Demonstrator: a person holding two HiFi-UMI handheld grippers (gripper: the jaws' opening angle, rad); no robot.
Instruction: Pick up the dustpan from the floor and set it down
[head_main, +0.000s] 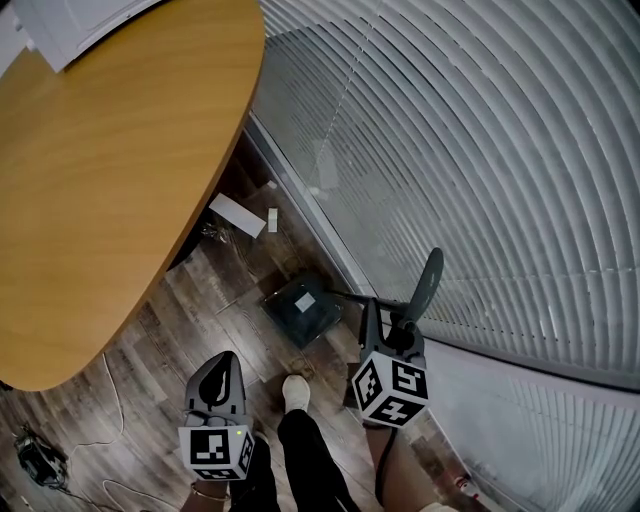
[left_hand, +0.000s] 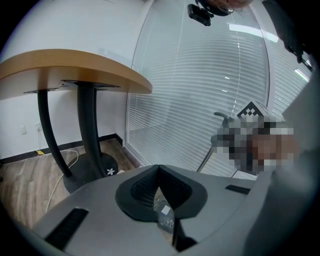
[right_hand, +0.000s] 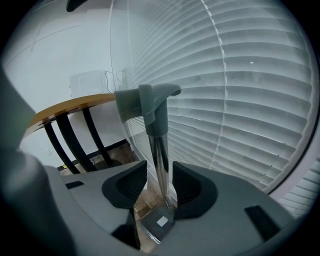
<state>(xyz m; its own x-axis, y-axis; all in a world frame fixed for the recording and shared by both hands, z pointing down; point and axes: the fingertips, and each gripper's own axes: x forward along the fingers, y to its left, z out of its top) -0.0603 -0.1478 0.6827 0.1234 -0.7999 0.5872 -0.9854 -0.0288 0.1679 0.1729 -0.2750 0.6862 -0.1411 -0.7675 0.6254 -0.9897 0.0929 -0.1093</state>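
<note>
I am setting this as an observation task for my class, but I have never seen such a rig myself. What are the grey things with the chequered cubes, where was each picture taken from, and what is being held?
There is no robot here. A person holds a two-jaw gripper in each hand, and the cubes with square markers are parts of those grippers. The head view comes from a camera on the person's head that looks steeply down. The other two views come from cameras riding on each gripper, looking along its jaws.

Down on the wooden floor is a dark dustpan on a long metal pole. It sits between a round wooden table and the window blinds.

The right gripper has its jaws either side of that pole. A gap still shows, so it is not yet clamped. The left gripper is shut and holds nothing.
</note>
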